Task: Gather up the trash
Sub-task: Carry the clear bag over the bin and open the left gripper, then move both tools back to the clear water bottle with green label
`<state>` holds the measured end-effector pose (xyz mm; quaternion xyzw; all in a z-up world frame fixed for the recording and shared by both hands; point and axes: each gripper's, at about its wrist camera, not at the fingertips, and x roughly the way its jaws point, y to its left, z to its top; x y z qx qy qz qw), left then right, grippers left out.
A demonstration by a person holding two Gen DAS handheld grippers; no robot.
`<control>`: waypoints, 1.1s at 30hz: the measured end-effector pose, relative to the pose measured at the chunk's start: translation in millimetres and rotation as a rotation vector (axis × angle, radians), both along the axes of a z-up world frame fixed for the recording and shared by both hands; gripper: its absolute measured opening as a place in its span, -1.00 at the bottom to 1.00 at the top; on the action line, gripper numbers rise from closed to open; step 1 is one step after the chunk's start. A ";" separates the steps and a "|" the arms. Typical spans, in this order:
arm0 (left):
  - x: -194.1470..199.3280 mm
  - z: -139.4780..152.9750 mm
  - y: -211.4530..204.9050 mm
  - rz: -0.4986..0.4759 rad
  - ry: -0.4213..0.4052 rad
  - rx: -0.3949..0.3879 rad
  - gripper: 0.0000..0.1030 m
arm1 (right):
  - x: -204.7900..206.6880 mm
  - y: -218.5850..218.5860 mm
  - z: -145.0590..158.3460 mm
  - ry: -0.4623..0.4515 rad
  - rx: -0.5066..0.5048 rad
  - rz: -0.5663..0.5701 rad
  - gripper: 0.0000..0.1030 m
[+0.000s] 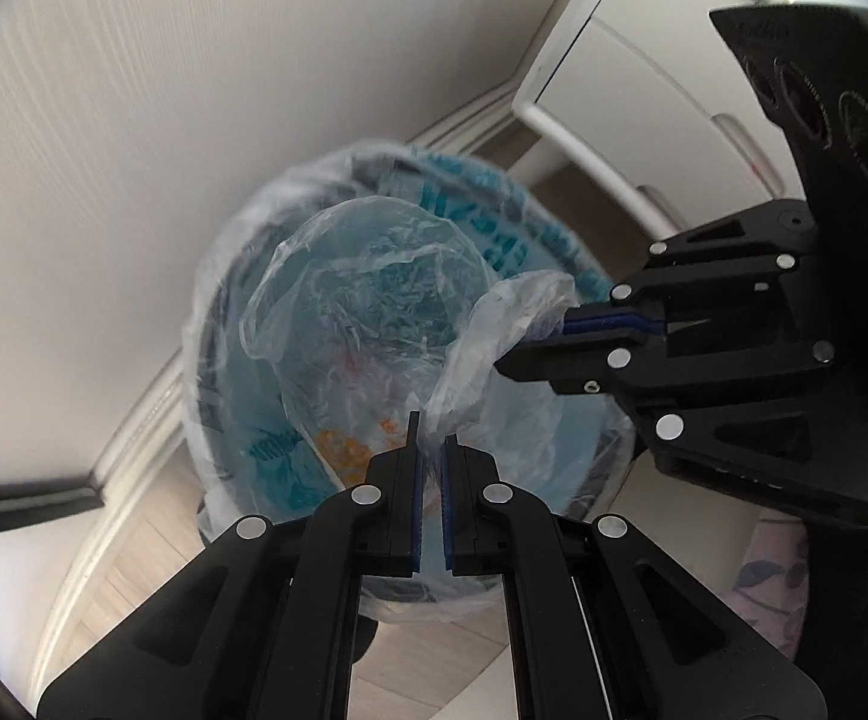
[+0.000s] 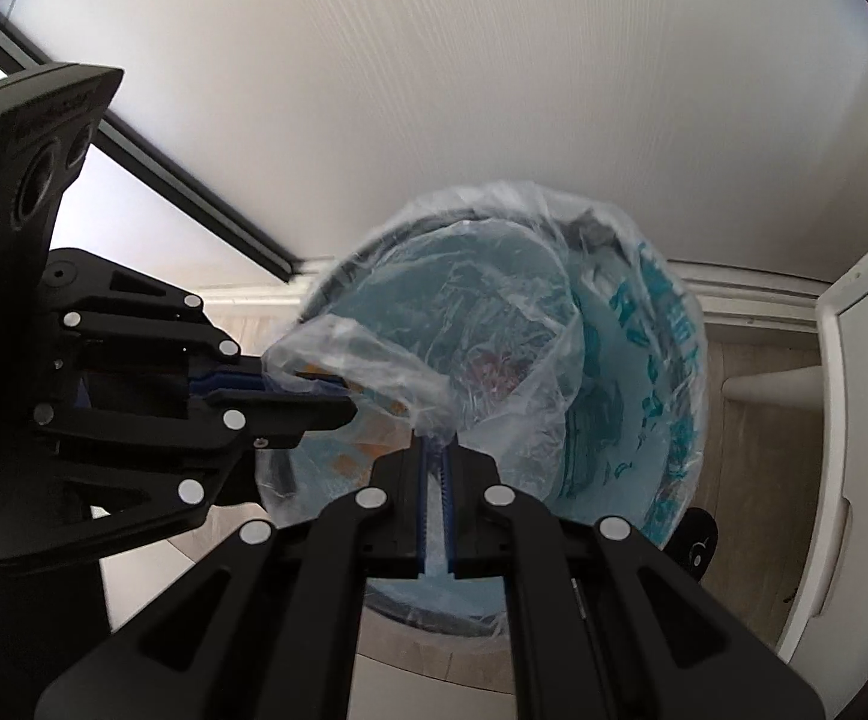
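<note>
Tongs both clamped on clear plastic bag (image 1: 368, 300): left tongs (image 1: 432, 450) and right tongs (image 2: 436, 450) pinching its edge above lined bin (image 2: 683, 372)

The left gripper (image 1: 432, 450) rose from the bottom centre of its own view, pointed steeply down, its fingers (image 1: 415, 480) pinched on a thin fold of bag (image 1: 464, 372). The right gripper (image 1: 530, 336) reached in from the right edge there, clamped on the same film. In the right wrist view the right gripper (image 2: 434, 450) sat bottom centre, pinching film, and the left gripper (image 2: 338, 396) entered from the left edge.
</note>
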<state>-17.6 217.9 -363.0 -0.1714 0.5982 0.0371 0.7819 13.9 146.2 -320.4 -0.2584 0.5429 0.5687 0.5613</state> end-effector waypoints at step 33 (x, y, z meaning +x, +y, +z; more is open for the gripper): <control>-21.2 128.7 1.2 0.006 -0.248 0.242 0.88 | 32.0 -83.3 150.6 -0.205 0.337 -0.261 0.79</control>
